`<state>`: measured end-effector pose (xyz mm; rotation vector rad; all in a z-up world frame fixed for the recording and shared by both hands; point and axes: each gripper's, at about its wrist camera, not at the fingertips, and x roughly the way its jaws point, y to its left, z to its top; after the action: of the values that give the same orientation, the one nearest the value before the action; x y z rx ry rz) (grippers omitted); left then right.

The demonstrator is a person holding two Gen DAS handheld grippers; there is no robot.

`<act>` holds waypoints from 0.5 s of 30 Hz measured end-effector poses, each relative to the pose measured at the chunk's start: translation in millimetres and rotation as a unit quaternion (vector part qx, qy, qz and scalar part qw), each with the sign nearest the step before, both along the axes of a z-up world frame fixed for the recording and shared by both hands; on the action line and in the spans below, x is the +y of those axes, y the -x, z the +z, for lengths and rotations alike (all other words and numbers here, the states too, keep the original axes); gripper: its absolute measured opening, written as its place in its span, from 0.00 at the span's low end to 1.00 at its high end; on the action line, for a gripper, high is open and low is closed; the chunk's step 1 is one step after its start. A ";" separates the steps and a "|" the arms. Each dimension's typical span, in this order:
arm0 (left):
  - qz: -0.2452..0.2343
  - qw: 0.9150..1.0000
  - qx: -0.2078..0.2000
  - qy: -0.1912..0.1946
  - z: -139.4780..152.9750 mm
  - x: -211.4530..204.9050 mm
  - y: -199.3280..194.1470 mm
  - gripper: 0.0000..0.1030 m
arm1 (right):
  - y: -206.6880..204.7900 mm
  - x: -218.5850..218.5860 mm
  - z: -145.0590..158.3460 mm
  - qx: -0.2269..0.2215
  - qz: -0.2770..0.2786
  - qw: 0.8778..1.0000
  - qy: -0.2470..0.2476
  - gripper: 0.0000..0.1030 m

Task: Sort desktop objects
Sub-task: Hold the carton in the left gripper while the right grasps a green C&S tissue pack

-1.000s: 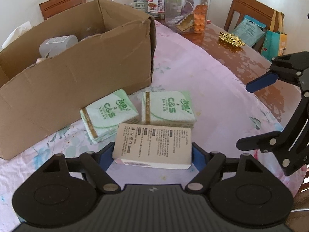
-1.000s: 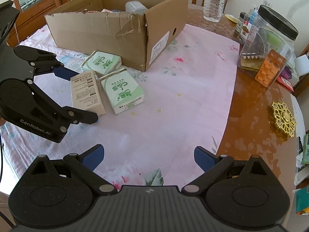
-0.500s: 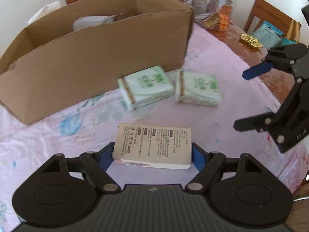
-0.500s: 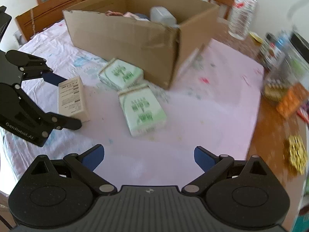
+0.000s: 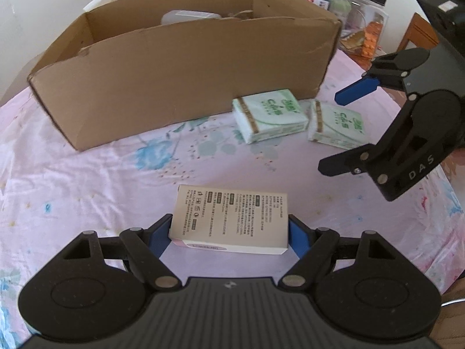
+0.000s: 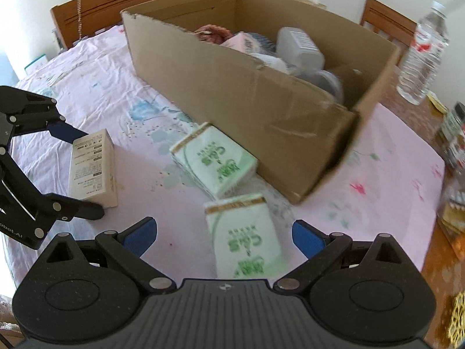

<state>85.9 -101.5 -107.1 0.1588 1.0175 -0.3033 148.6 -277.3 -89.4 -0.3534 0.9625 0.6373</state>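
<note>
My left gripper [image 5: 229, 231] clamps the white box [image 5: 231, 218] above the tablecloth [image 5: 87, 189], near its front edge. Right gripper [image 6: 223, 234] wide open, nothing held, over a tissue pack [image 6: 247, 238] by the cardboard box [image 6: 247, 99] corner.

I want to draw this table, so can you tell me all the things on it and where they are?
Cardboard box: one, brown, open, back of table, stuff inside.
Tissue packs: two, green-white, beside the box.
White box: one, printed text, between the left fingers.
Water bottle: one, clear, right of the box.
Plastic jar: one, clear, black lid, behind.
Tablecloth: pink, floral.
Left gripper: shut on white box.
Right gripper: open, over the nearer pack.
</note>
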 end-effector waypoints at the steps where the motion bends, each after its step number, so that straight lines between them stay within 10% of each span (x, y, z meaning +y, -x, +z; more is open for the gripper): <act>1: 0.003 1.000 -0.001 0.001 0.1 2.3 0.3 0.78 | -0.4 2.1 0.0 0.001 0.005 1.000 0.000 0.98; 15: 0.031 0.999 -0.002 0.005 1.5 19.4 5.6 0.78 | 6.3 33.1 2.8 0.011 0.061 0.998 -0.009 0.98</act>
<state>80.3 -82.2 -105.7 0.1185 1.0148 -0.2511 142.2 -244.3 -86.6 -0.3923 0.9621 0.7612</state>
